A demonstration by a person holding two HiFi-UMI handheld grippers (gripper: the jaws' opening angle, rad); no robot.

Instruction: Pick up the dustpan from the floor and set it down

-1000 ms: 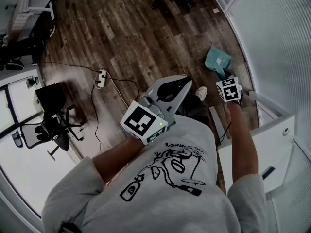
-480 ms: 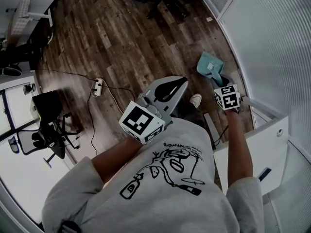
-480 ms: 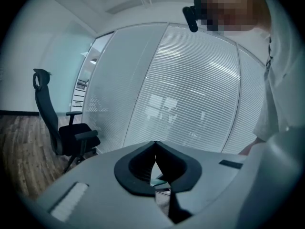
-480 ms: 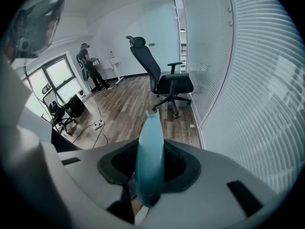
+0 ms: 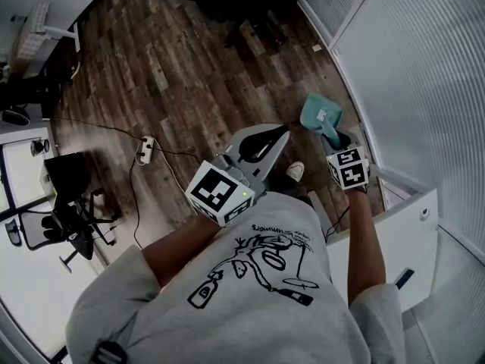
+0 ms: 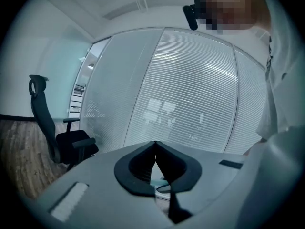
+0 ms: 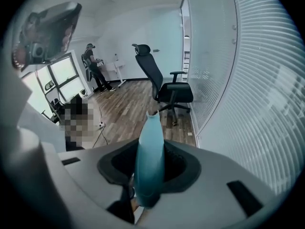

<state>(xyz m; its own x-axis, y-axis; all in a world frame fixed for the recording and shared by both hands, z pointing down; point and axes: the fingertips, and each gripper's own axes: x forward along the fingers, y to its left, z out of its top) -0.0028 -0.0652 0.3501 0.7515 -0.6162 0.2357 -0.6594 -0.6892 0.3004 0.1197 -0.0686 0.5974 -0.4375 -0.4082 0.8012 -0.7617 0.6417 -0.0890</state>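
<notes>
Here the right tool is clamped on the handle of the teal dustpan. The dustpan juts out past its jaws, held off the wooden floor and close to the glass wall with blinds. The left tool is pressed shut with nothing in it, in front of the person's grey shirt. A black office chair stands beyond.

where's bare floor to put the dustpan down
Bare wood floor lies open between the power strip and the glass wall, just left of the held dustpan. Crowded spots: the office chair at left and the white cabinet at right.
</notes>
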